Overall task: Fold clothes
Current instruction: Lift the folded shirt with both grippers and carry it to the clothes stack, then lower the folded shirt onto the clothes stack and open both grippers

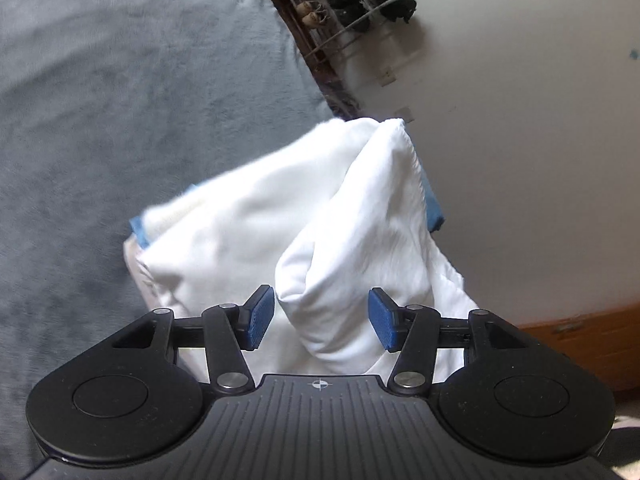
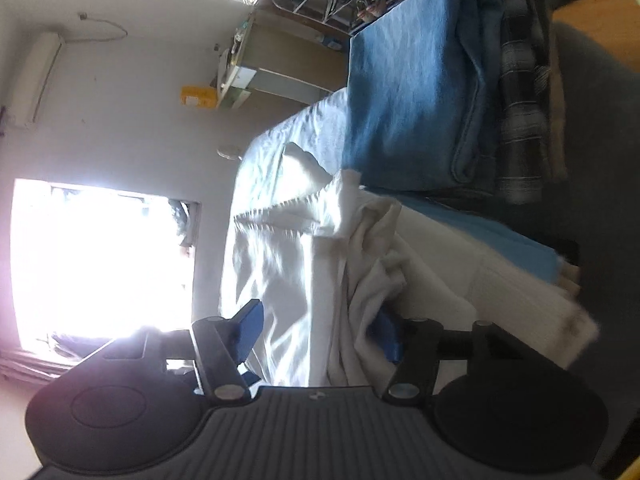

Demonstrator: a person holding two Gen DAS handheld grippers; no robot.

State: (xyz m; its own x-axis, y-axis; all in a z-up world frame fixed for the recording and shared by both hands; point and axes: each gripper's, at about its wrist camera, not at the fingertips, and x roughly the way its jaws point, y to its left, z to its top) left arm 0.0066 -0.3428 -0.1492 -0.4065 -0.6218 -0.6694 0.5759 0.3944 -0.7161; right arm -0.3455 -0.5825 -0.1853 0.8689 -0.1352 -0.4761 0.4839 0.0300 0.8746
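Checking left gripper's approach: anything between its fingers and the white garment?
Nothing visible. The left gripper is open, and a fold of the white garment already sits between its blue pads, which are not pressing it. The grey blanket lies off to the side.

white garments [image 1: 304,216]: 1 | folded blue jeans [image 2: 416,92]: 1 | plaid garments [image 2: 520,120]: 1 | shoe racks [image 1: 332,12]: 1

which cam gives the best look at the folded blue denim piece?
Right wrist. The folded blue denim piece sits at top centre, with its broad face and folded edge showing, on a stack beside a plaid garment. The left wrist view shows only blue slivers beside the white garment; I cannot tell whether those are denim.
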